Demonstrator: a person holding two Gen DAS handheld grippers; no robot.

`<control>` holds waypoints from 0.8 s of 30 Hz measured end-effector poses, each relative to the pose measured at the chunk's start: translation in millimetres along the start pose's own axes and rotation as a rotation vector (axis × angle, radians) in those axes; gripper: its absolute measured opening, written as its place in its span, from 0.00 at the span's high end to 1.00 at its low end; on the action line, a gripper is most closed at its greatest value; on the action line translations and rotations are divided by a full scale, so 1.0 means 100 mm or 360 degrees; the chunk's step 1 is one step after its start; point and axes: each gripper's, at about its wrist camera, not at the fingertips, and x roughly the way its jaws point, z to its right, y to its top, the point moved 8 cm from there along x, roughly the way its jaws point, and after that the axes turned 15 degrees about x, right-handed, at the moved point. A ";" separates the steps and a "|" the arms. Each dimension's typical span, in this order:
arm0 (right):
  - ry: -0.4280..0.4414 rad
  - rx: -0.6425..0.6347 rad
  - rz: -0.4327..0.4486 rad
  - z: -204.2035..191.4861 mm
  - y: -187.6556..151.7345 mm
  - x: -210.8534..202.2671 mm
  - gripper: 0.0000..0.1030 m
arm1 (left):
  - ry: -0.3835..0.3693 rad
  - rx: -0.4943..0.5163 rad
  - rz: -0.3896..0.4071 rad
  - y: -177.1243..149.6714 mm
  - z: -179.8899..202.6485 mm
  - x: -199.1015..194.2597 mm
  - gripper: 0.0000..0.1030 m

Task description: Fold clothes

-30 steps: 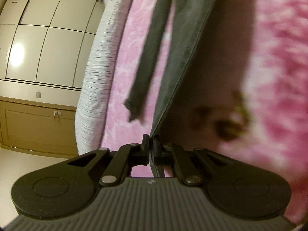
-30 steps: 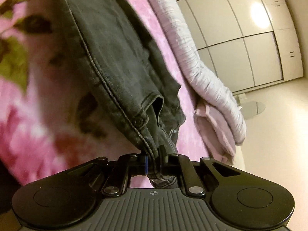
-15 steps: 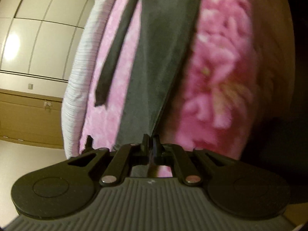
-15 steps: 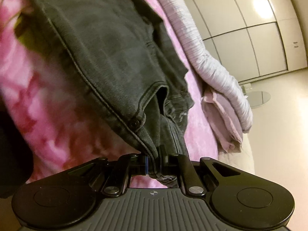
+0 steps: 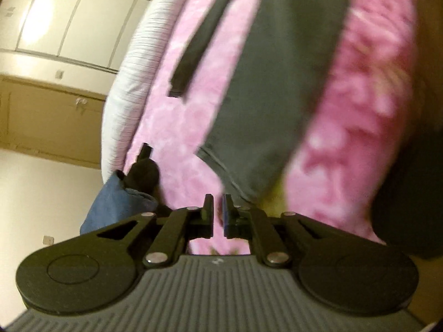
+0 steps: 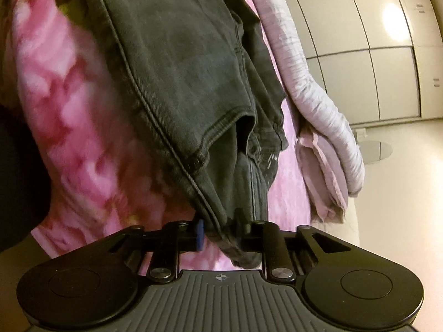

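Observation:
Dark grey jeans (image 6: 180, 69) lie along a pink floral blanket (image 6: 69, 110) on a bed. Their waistband end, with a pocket opening, runs between the spread fingers of my right gripper (image 6: 220, 229), which is open around the fabric. In the left wrist view one jeans leg (image 5: 277, 83) ends in a hem just beyond my left gripper (image 5: 216, 213). That gripper is open by a narrow gap and only pink blanket (image 5: 346, 138) shows between its fingers. The other leg (image 5: 199, 47) lies as a thin strip further left.
A white striped duvet (image 5: 133, 83) is bunched along the bed's far side, also in the right view (image 6: 313, 83), with a folded pale pink cloth (image 6: 321, 171) beside it. A blue cloth (image 5: 116, 204) and a dark object (image 5: 144, 171) sit by the bed's edge. Wardrobe doors (image 6: 373, 69) stand behind.
Both grippers have opened. The left one let go of the jeans leg, whose hem now lies on the blanket. The right fingers spread apart around the waistband. Both views dropped closer to the bed.

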 end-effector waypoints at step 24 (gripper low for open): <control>0.0118 0.0553 0.0219 0.88 1.67 0.78 0.56 | -0.0205 0.0135 0.0305 1.65 -1.49 2.61 0.61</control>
